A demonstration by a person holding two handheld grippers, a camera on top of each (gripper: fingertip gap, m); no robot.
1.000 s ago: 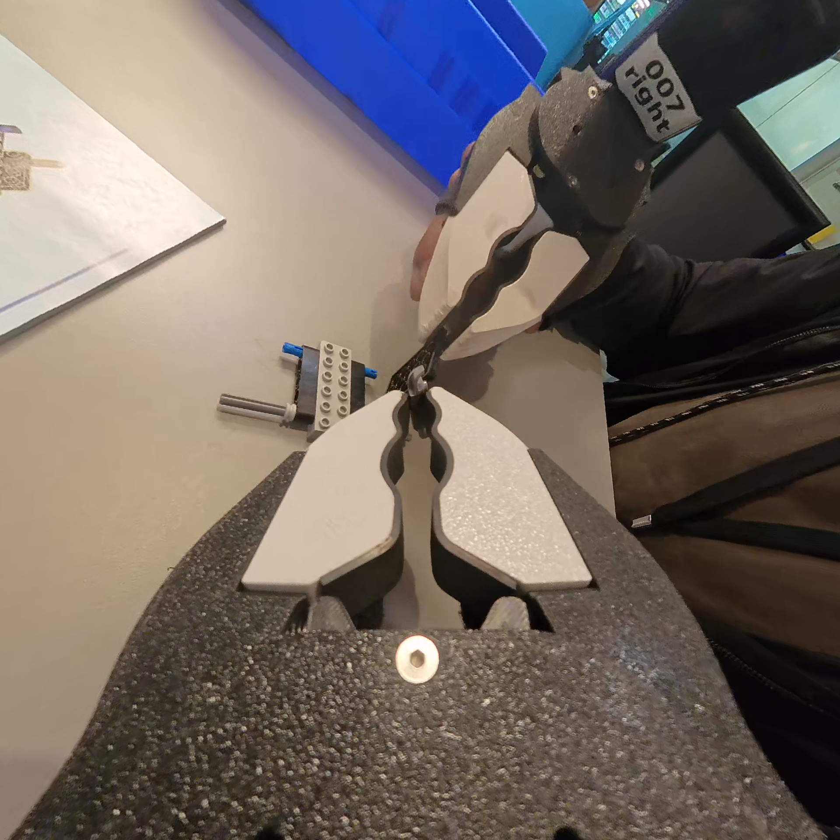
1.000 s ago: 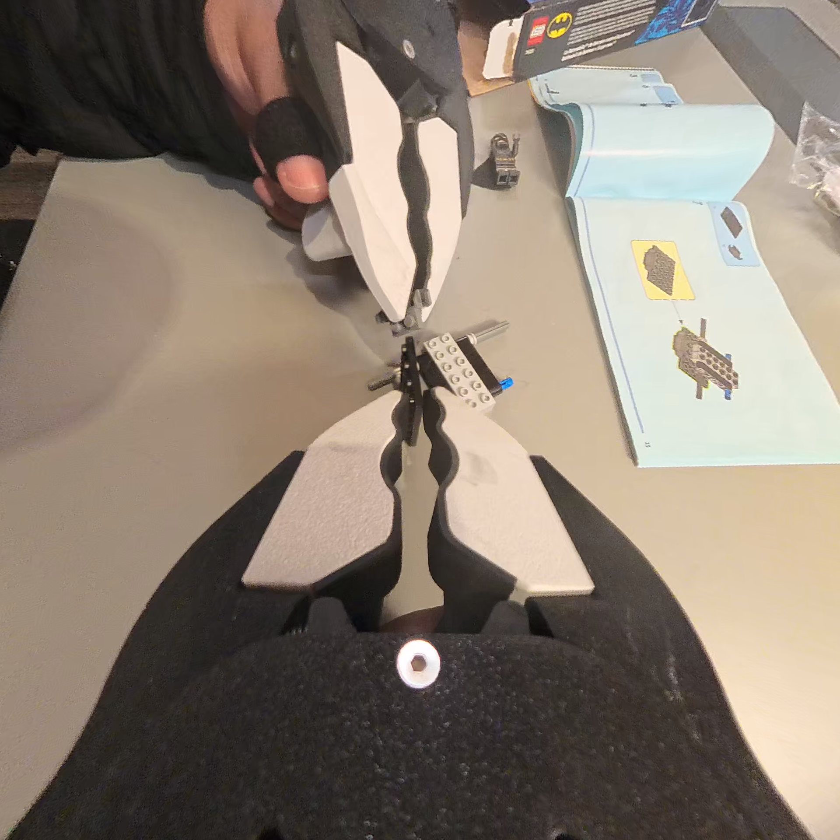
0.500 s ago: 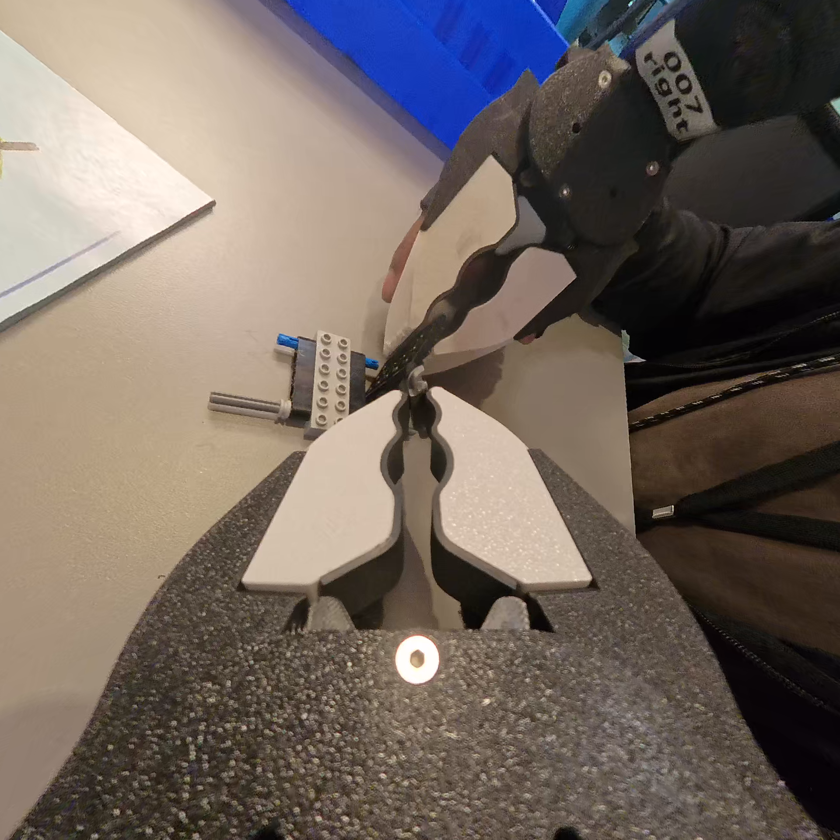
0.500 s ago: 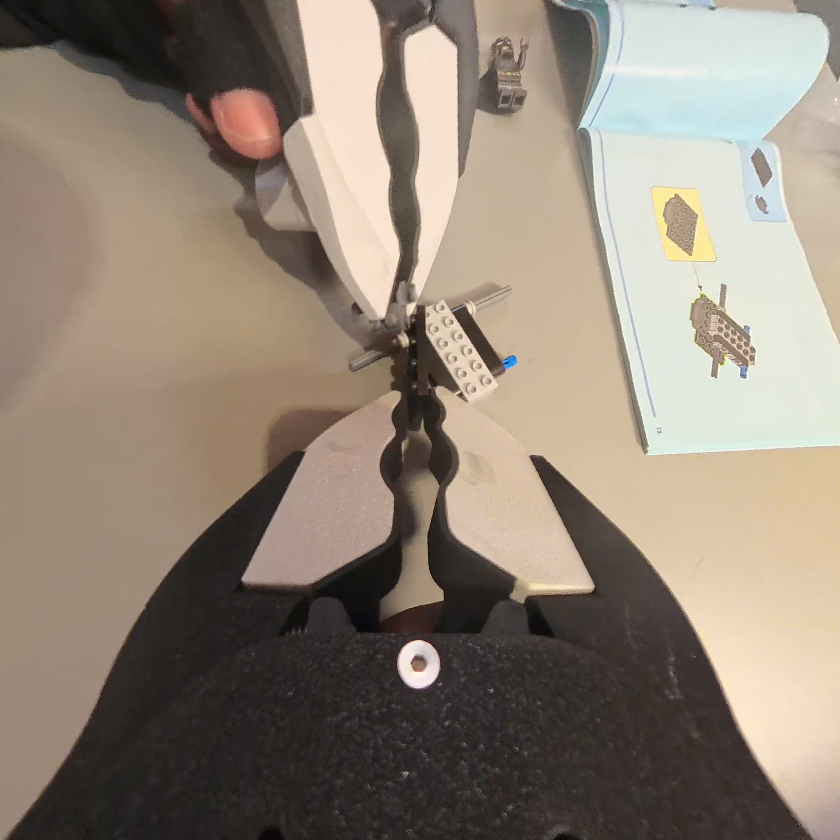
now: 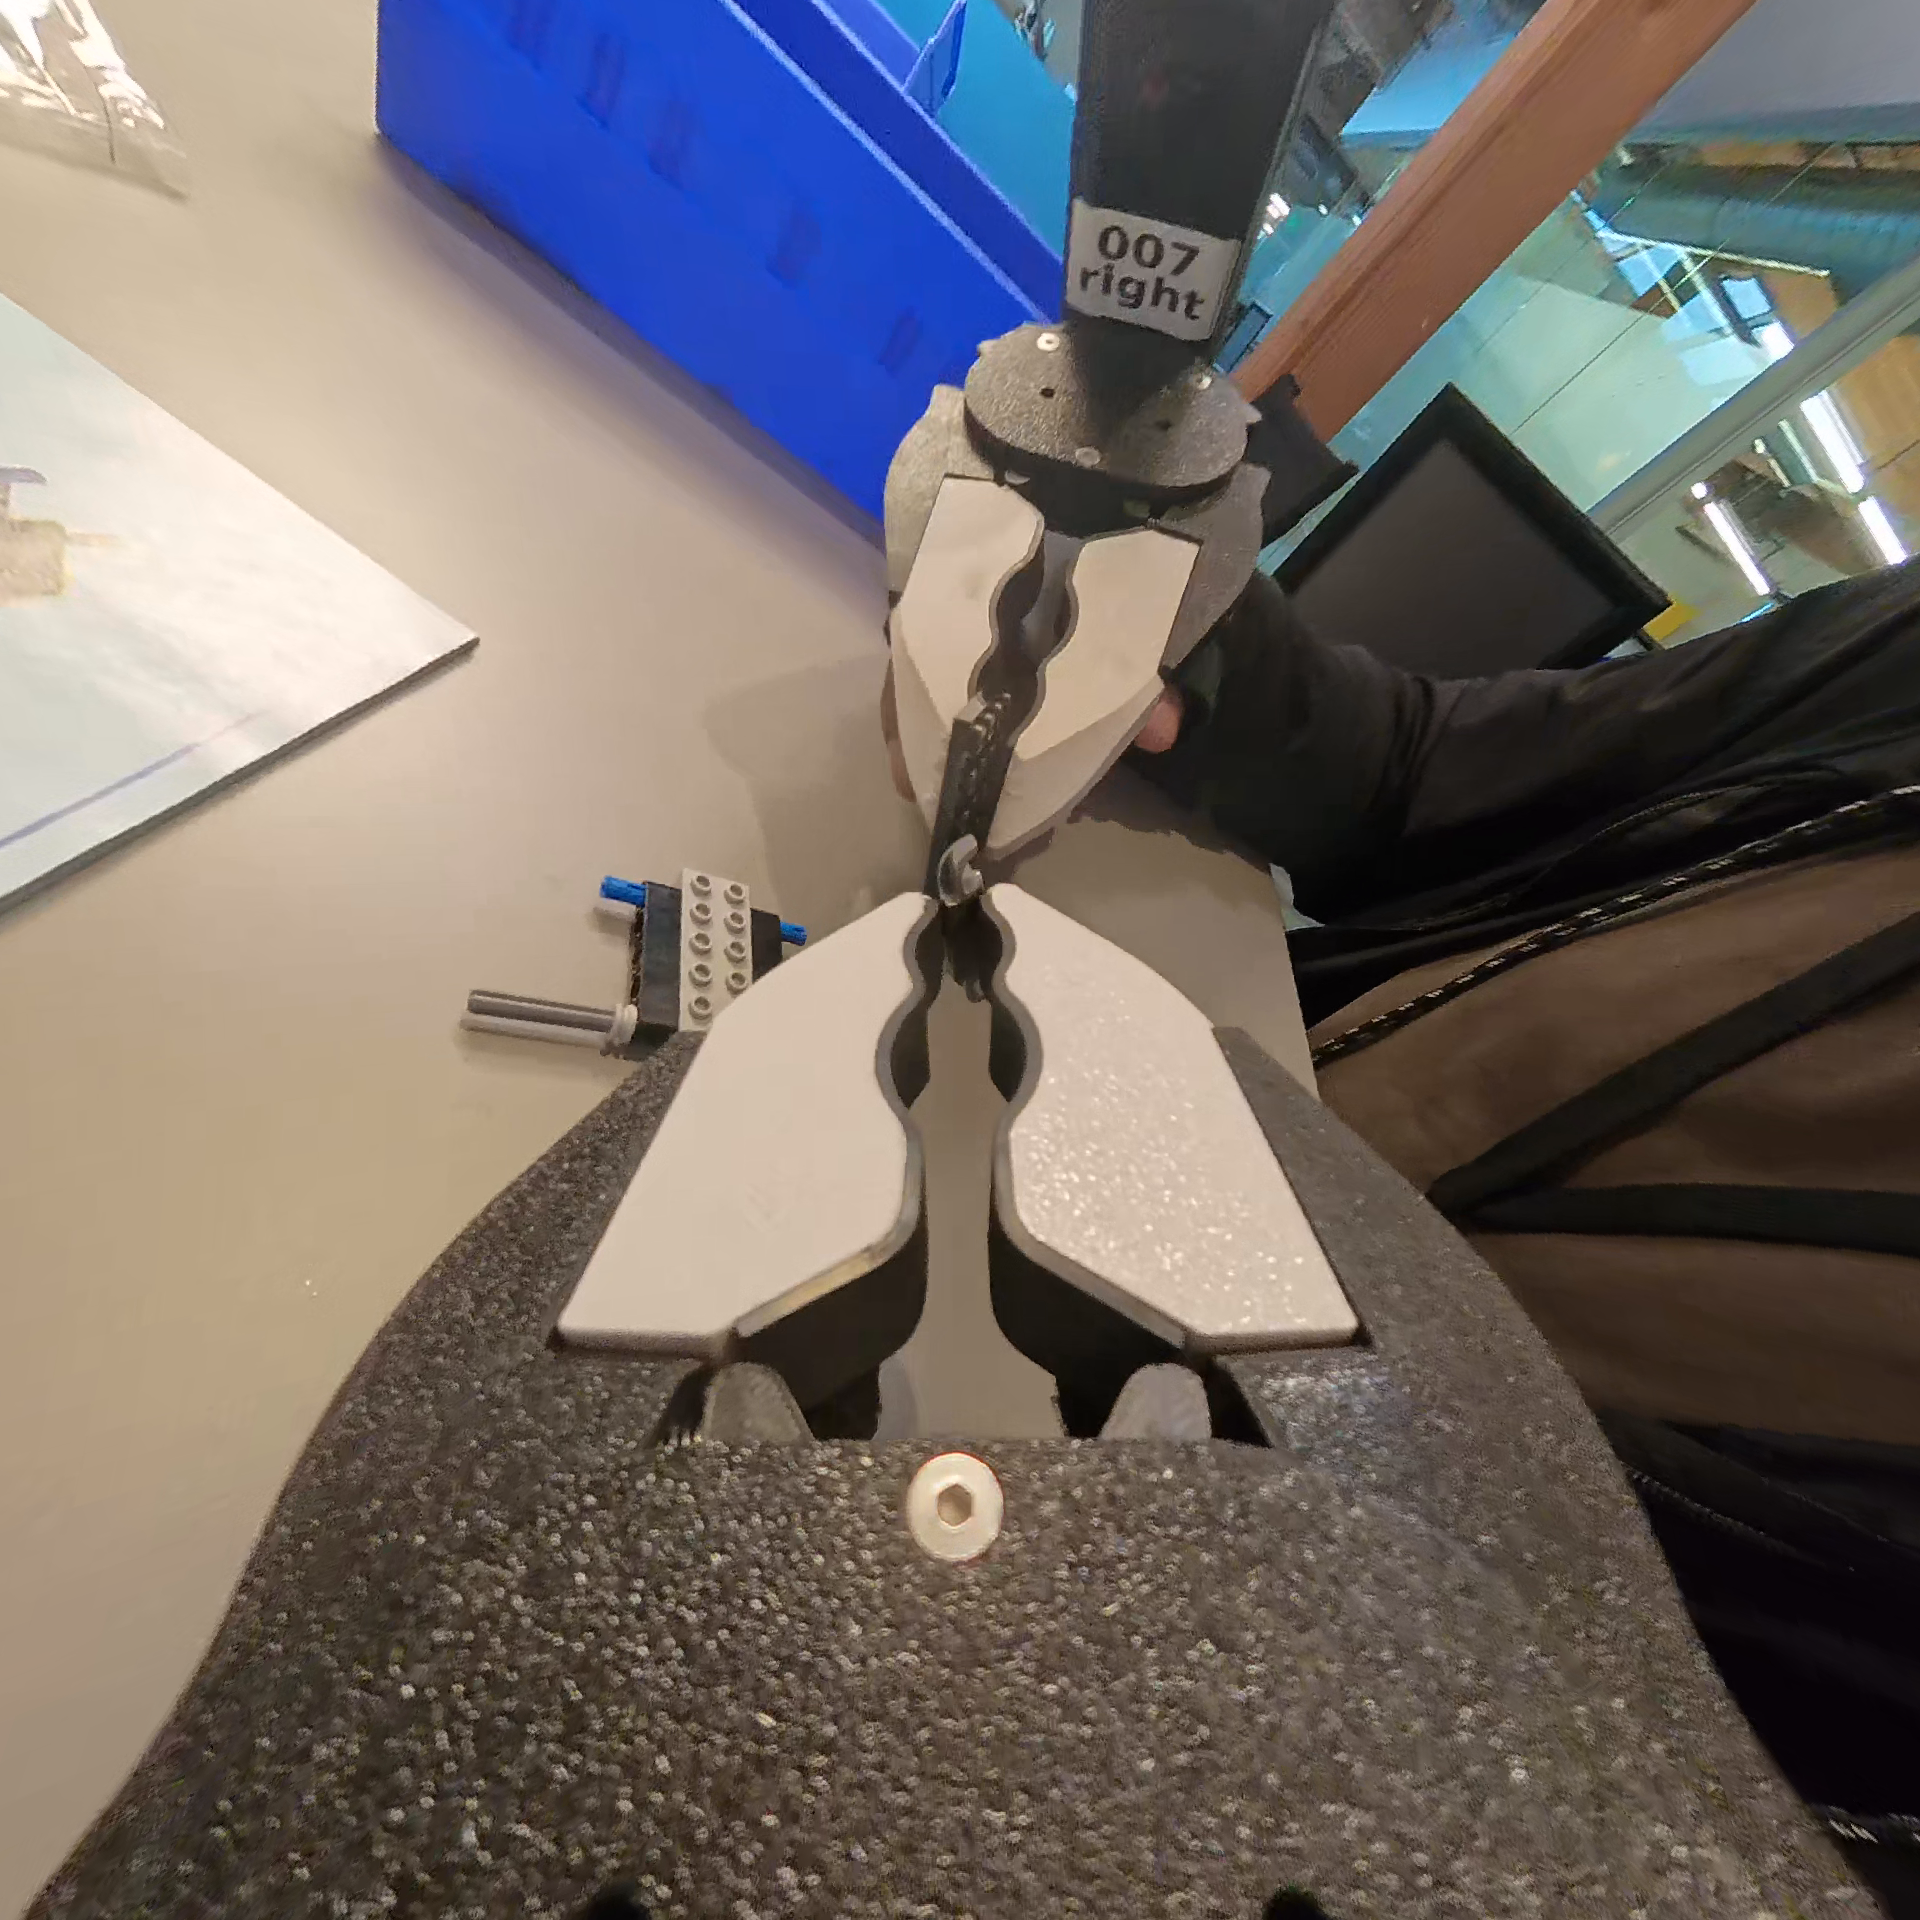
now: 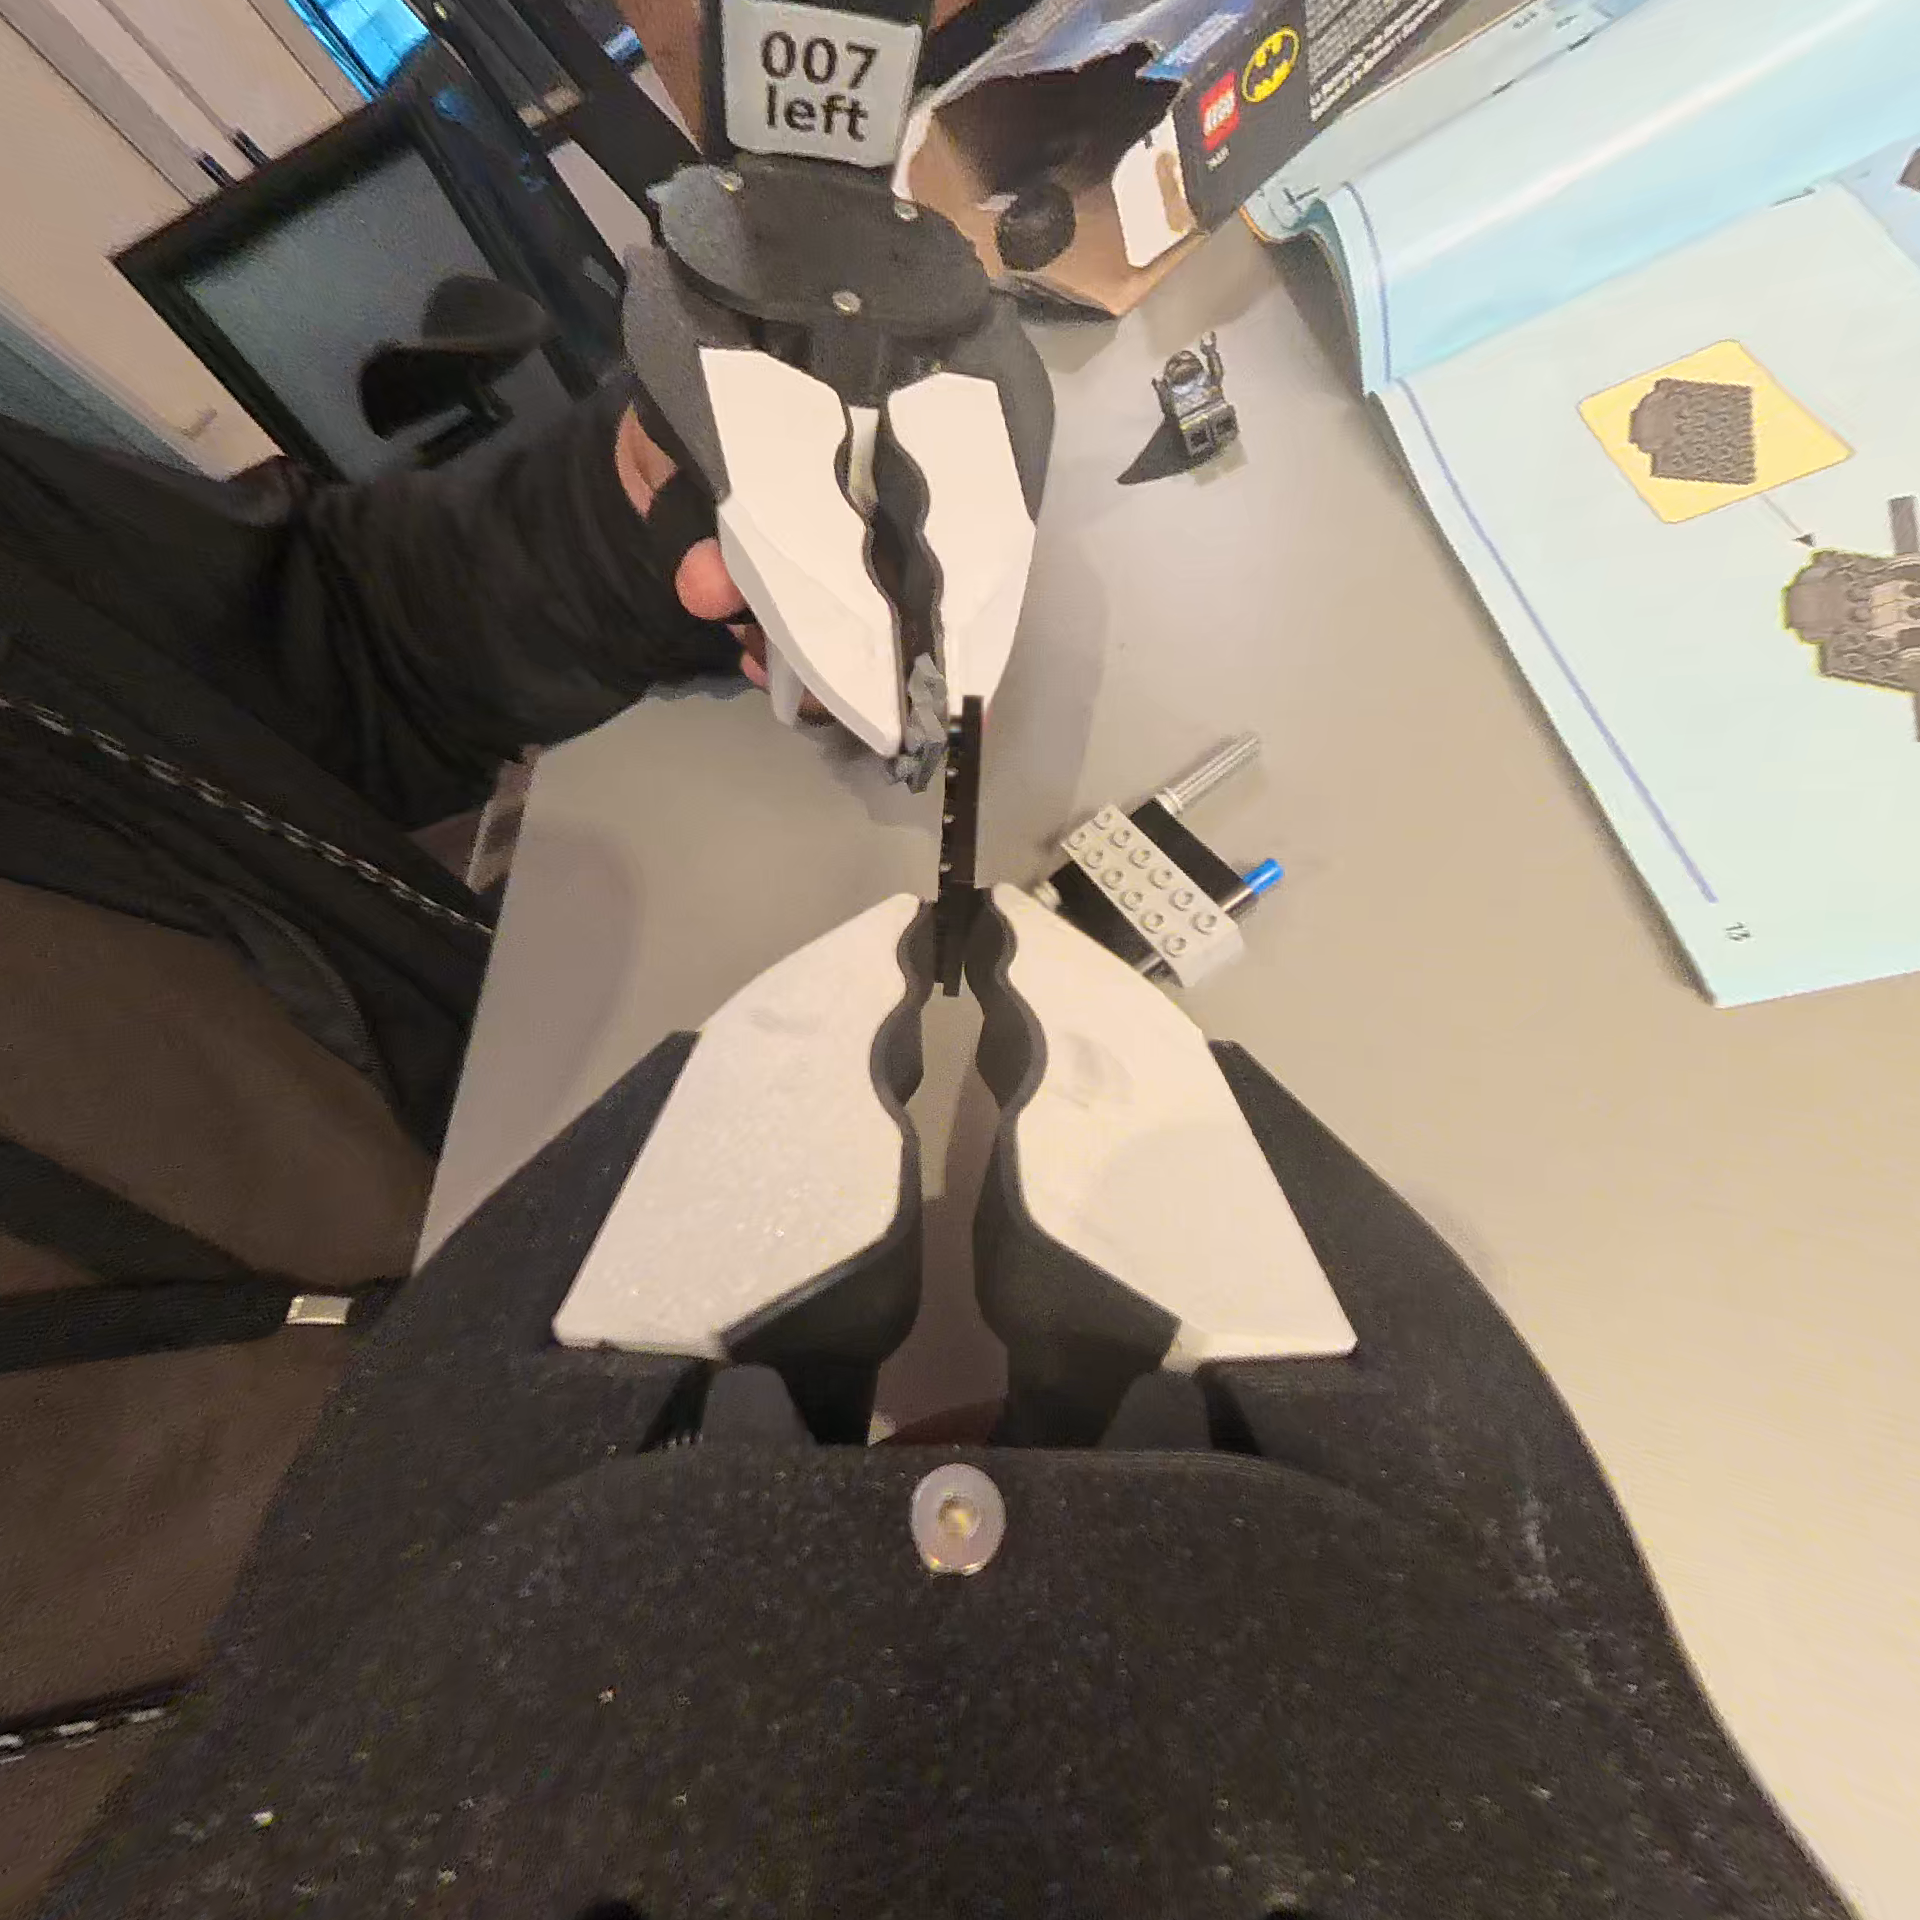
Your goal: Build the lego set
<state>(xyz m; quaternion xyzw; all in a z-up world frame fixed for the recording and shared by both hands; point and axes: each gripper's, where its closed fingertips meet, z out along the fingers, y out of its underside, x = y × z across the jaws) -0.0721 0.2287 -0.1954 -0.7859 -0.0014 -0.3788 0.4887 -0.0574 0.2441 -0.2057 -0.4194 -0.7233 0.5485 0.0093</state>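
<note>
My left gripper [image 5: 958, 914] is shut on a small grey clip piece [image 5: 958, 871]; it also shows in the right wrist view [image 6: 920, 717], pinched at the left gripper's tips. My right gripper [image 6: 954, 920] is shut on a thin black studded plate [image 6: 961, 800], held edge-on and upright; in the left wrist view the same plate [image 5: 977, 769] sticks out of the right gripper's tips. The grey piece touches the far end of the black plate. Both grippers are held above the grey table [image 5: 312, 1195], tip to tip.
A small assembly with a light grey studded brick, black block, grey axle and blue pin [image 6: 1153, 904] lies on the table, also in the left wrist view [image 5: 686, 961]. An open instruction booklet [image 6: 1621, 582], a dark minifigure [image 6: 1195, 405], a torn box [image 6: 1143, 114] and a blue bin [image 5: 707, 208] lie around. Left and right tips are no more than a few centimetres apart. The dark minifigure [image 6: 1195, 405] is about 20 cm from both grippers' fingertips.
Both grippers have risen off the table and swung to face each other end on. The grey piece and the black plate stay gripped and have come together at their tips.
</note>
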